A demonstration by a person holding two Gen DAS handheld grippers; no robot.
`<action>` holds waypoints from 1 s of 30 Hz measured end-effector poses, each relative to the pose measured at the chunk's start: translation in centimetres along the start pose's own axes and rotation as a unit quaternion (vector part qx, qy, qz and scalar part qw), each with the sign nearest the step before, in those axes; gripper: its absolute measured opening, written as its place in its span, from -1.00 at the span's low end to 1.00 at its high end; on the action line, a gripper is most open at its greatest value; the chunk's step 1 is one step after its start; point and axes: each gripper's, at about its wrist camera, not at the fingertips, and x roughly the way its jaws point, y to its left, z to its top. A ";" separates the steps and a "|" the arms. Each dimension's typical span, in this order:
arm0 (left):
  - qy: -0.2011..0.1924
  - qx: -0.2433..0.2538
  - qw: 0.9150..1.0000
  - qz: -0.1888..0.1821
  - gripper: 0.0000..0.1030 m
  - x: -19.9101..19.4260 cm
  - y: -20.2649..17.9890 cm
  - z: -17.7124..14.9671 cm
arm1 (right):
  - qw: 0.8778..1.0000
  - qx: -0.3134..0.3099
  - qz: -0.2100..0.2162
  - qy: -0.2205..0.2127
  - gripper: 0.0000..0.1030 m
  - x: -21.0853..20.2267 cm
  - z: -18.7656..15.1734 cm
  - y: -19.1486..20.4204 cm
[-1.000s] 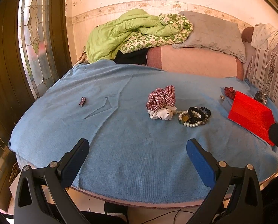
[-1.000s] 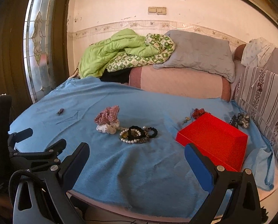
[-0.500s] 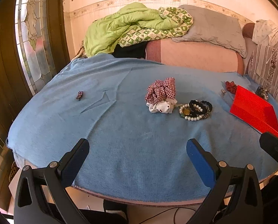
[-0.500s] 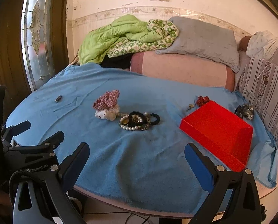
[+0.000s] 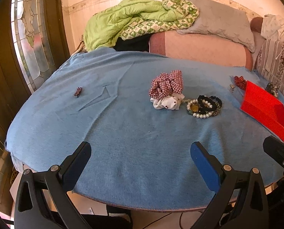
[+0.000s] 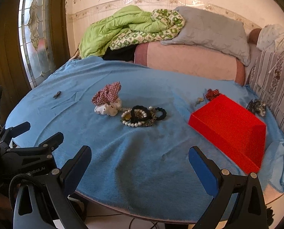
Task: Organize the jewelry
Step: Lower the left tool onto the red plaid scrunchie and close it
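Note:
A round table under a blue cloth (image 5: 142, 143) (image 6: 142, 162) holds the jewelry. A plaid scrunchie (image 5: 166, 84) (image 6: 106, 92) rests on a white spotted one (image 5: 167, 103) (image 6: 107, 109). Beside them lies a pile of pearl and black bracelets (image 5: 204, 106) (image 6: 140, 115). A red box (image 5: 264, 107) (image 6: 229, 127) stands at the right. A small dark clip (image 5: 77, 91) (image 6: 57, 94) lies far left. My left gripper (image 5: 140, 154) and right gripper (image 6: 139, 157) hover open at the near edge, both empty. The left gripper also shows in the right wrist view at lower left.
A red hair ornament (image 5: 240, 81) (image 6: 211, 93), a small gold piece (image 6: 199, 100) and a dark beaded item (image 6: 256, 106) lie around the box. A sofa with a green quilt (image 6: 123, 26), grey pillow (image 6: 212, 30) and striped cushion (image 6: 271, 80) borders the table behind.
Both grippers have moved forward and tilted down toward the table; the jewelry now sits nearer and larger in both views. Nothing on the cloth has moved.

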 end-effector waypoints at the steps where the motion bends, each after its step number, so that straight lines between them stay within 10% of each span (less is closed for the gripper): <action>1: 0.004 0.002 1.000 -0.002 1.00 0.3 0.0 0.1 | 1.000 0.003 0.005 0.005 1.00 0.4 0.0 -0.2; 17: 0.050 -0.032 0.996 -0.060 1.00 10.0 2.5 8.1 | 0.989 0.043 0.111 0.086 0.43 10.2 5.0 -4.4; 27: 0.092 -0.040 0.988 -0.121 0.73 17.1 0.2 12.5 | 0.988 0.062 0.115 0.077 0.43 14.9 8.0 -5.6; 30: 0.107 -0.034 0.985 -0.133 0.36 19.1 -0.9 12.8 | 0.986 0.071 0.127 0.081 0.43 15.8 7.6 -6.1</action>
